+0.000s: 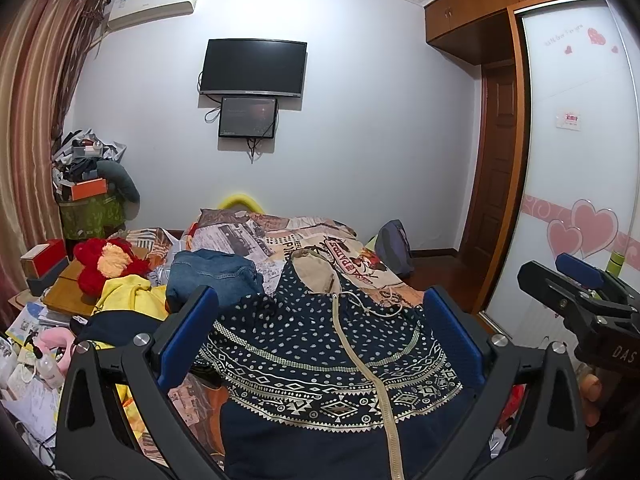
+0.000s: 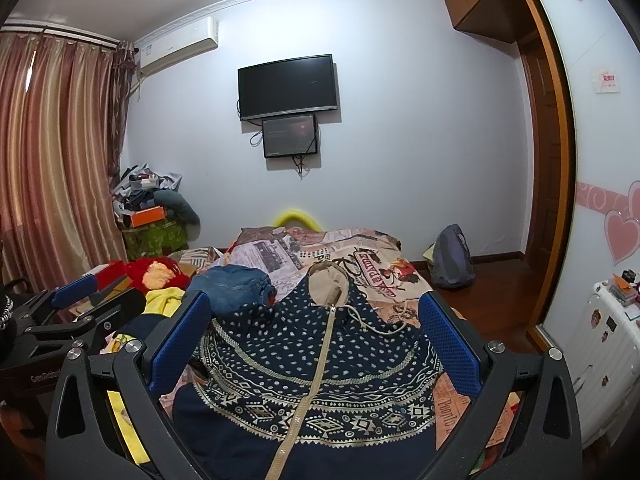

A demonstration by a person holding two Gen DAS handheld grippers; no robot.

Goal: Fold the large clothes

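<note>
A navy hooded jacket (image 1: 320, 360) with white dots, cream geometric bands and a cream zipper lies spread on the bed, hood pointing away; it also shows in the right wrist view (image 2: 312, 364). My left gripper (image 1: 320, 332) is open and empty, held above the jacket's chest. My right gripper (image 2: 316, 332) is open and empty, also above the jacket. The right gripper shows at the right edge of the left wrist view (image 1: 580, 280); the left gripper shows at the left edge of the right wrist view (image 2: 80, 296).
The bed (image 1: 360, 248) has a patterned cover. Folded jeans (image 1: 216, 272), a yellow garment (image 1: 128, 292) and a red plush toy (image 1: 108, 264) lie left of the jacket. A backpack (image 2: 452, 256) sits on the floor right of the bed. A wardrobe (image 1: 576, 160) stands at right.
</note>
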